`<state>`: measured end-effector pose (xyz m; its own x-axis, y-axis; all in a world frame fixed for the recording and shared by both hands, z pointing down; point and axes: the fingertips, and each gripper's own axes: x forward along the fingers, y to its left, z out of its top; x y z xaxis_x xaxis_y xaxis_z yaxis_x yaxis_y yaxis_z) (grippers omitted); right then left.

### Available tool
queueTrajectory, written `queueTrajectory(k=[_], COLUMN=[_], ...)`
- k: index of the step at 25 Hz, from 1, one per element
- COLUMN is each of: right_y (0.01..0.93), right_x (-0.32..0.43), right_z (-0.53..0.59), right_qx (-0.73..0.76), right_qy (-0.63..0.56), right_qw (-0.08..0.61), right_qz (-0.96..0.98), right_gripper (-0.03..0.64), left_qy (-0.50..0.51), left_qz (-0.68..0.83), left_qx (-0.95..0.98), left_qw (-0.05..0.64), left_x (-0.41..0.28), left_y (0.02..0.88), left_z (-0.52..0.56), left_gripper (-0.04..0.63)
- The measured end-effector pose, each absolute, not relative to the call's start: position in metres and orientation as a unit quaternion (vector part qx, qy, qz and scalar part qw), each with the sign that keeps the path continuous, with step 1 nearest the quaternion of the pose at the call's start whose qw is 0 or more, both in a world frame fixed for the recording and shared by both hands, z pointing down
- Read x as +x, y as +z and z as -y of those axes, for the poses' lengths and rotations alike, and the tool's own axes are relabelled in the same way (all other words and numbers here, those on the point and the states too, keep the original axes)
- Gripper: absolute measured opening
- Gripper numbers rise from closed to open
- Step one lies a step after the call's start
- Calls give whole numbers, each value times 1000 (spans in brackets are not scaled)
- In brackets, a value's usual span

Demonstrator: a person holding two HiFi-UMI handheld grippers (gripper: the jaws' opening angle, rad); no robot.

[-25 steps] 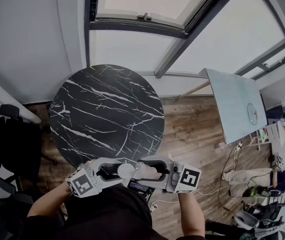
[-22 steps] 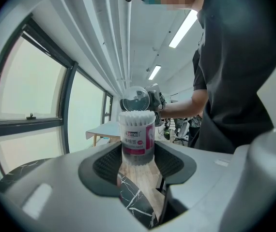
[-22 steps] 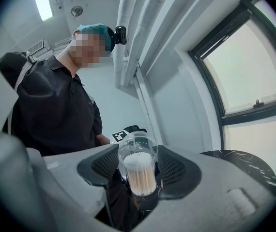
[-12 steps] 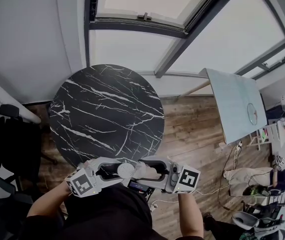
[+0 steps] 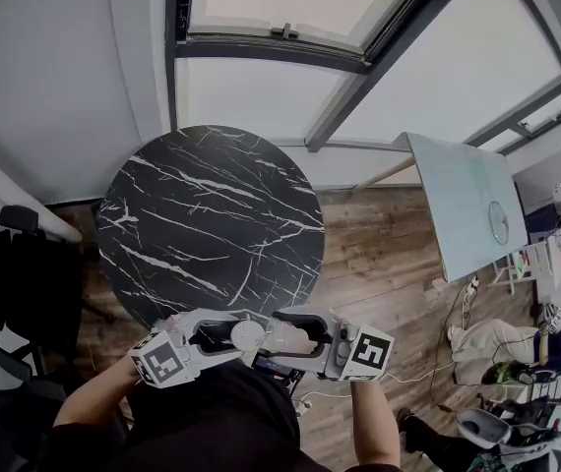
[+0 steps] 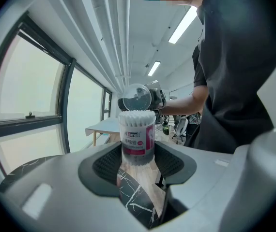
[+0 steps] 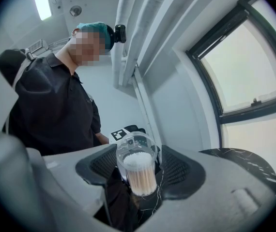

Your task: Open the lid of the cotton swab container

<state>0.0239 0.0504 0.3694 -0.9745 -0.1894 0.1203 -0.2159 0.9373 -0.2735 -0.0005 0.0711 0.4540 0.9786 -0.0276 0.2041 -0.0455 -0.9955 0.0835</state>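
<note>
Left hand-held gripper pinches clear cylindrical swab container; right hand-held gripper just spread wider, round transparent lid between jaws.

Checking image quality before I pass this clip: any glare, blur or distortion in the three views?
Head view: strong fisheye, dim, window washed out. Left gripper view: container sharp, edges vignetted. Right gripper view: ceiling light glares, window blown out.

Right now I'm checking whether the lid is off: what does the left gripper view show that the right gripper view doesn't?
Left gripper view only: the cotton swab container's pink label, and the clear lid upright above bare white swab tips. Right gripper view only: swab sticks through the container's clear side. Both: container, lid, window, marble table.
</note>
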Motion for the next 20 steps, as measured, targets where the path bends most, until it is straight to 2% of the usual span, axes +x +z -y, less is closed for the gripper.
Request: queueTrajectory(k=[12, 20], right_y=[369, 326], right_x=[26, 52], right_z=[-54, -34], right_qx=[106, 186], right_qy=[148, 119], right_qw=[42, -10], right_qz=[982, 975], right_gripper=[305, 309], left_qy=[116, 116], left_qz=[27, 35], left_qx=[992, 991], left_qw=[50, 53], left_x=[1, 0], left_y=[465, 467], left_z=[-72, -69], left_gripper=[219, 219])
